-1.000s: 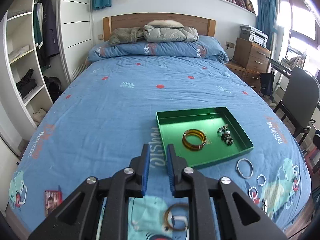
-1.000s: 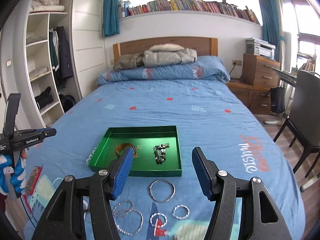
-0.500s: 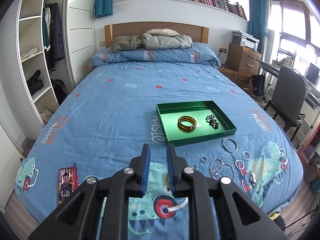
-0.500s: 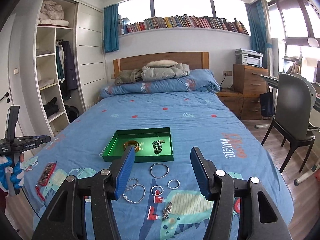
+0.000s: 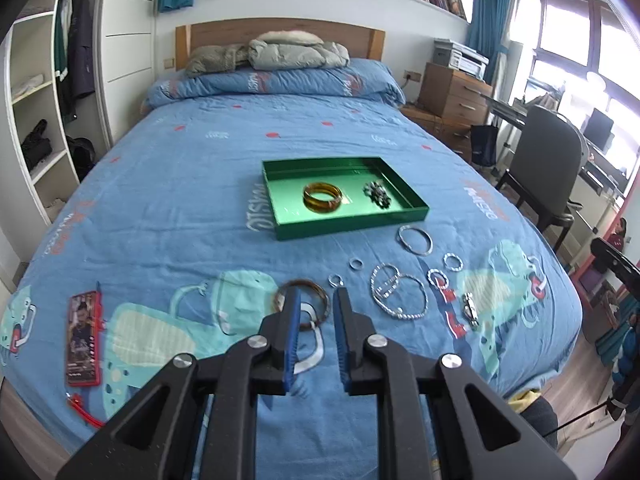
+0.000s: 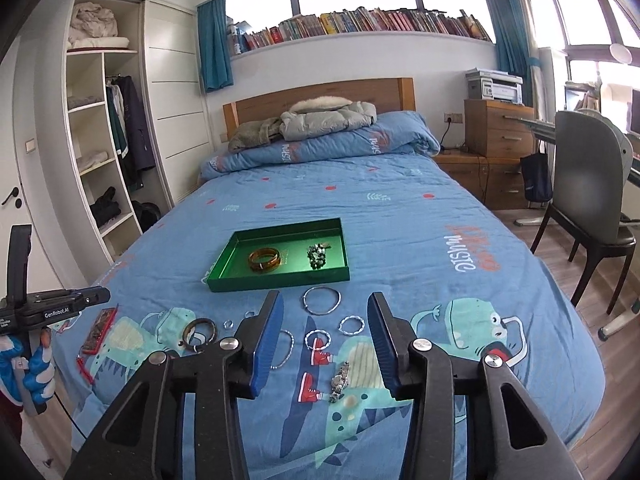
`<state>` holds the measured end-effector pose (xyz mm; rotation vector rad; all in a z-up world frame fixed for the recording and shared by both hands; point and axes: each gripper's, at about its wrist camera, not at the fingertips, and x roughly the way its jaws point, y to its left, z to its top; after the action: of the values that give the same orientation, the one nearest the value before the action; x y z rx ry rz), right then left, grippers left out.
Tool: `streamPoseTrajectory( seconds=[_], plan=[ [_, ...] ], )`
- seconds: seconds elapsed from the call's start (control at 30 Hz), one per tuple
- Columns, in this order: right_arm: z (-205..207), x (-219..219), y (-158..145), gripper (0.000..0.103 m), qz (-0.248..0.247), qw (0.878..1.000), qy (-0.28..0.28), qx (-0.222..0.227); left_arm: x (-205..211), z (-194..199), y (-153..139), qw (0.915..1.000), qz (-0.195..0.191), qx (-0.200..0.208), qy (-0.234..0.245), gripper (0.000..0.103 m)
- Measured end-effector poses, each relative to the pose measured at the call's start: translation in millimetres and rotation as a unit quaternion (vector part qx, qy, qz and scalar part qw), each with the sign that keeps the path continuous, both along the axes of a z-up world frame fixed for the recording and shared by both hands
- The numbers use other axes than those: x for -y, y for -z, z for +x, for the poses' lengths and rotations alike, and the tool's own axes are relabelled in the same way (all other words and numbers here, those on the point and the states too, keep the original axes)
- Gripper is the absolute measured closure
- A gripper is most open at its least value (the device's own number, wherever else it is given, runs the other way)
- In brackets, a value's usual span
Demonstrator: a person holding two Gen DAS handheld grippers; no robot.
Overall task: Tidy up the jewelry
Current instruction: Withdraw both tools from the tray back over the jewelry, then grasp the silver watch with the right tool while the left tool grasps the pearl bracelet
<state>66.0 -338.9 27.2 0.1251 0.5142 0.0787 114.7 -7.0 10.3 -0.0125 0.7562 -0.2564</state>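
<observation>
A green tray point(image 5: 416, 206) point(image 6: 224, 276) lies on the blue bed and holds an amber bangle point(image 5: 322, 197) point(image 6: 264, 260) and a dark bead bracelet point(image 5: 377, 196) point(image 6: 317, 257). Several silver rings and bangles lie in front of it, among them a large silver bangle point(image 5: 415, 239) point(image 6: 321, 300). A brown bangle point(image 5: 320, 294) point(image 6: 199, 333) lies near the bed's front edge. My left gripper point(image 5: 316, 300) is empty, its jaws slightly apart, just above the brown bangle. My right gripper point(image 6: 324, 312) is open and empty above the silver pieces.
A red phone point(image 5: 83, 338) point(image 6: 100, 330) lies at the front left of the bed. A silver watch point(image 5: 470, 310) point(image 6: 340, 376) lies near the front edge. A grey chair point(image 6: 588, 200) and wooden drawers point(image 6: 498, 132) stand to the right. Shelves point(image 6: 100, 152) stand to the left.
Both grippers have pulled back from the tray toward the bed's front edge. The left gripper's jaws have opened a little. The brown bangle now lies just under the left fingertips.
</observation>
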Motion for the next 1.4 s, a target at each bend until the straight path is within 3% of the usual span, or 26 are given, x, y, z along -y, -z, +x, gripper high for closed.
streamPoseTrajectory(
  seconds=[0.23,0.33,0.77,0.87,1.07,1.4],
  plan=[
    [21,5,52,0.06,0.02,0.998,-0.003,-0.052,37,8,46,0.9978,-0.015,-0.046,0.044,0.087],
    [30,7,73,0.06,0.027,0.997,-0.005,-0.075,49,16,65,0.9959,-0.024,-0.069,0.055,0.08],
    [85,0,161,0.06,0.045,0.983,-0.032,-0.174,94,78,130,0.9867,-0.034,-0.145,0.064,0.078],
    [97,1,170,0.061,0.045,0.982,-0.033,-0.18,100,92,139,0.9857,-0.036,-0.154,0.059,0.078],
    [121,8,190,0.075,0.061,0.976,-0.024,-0.206,111,109,153,0.9837,-0.031,-0.169,0.054,0.078],
    [131,7,199,0.079,0.054,0.975,-0.036,-0.213,128,128,163,0.9841,-0.014,-0.172,0.041,0.078]
  ],
)
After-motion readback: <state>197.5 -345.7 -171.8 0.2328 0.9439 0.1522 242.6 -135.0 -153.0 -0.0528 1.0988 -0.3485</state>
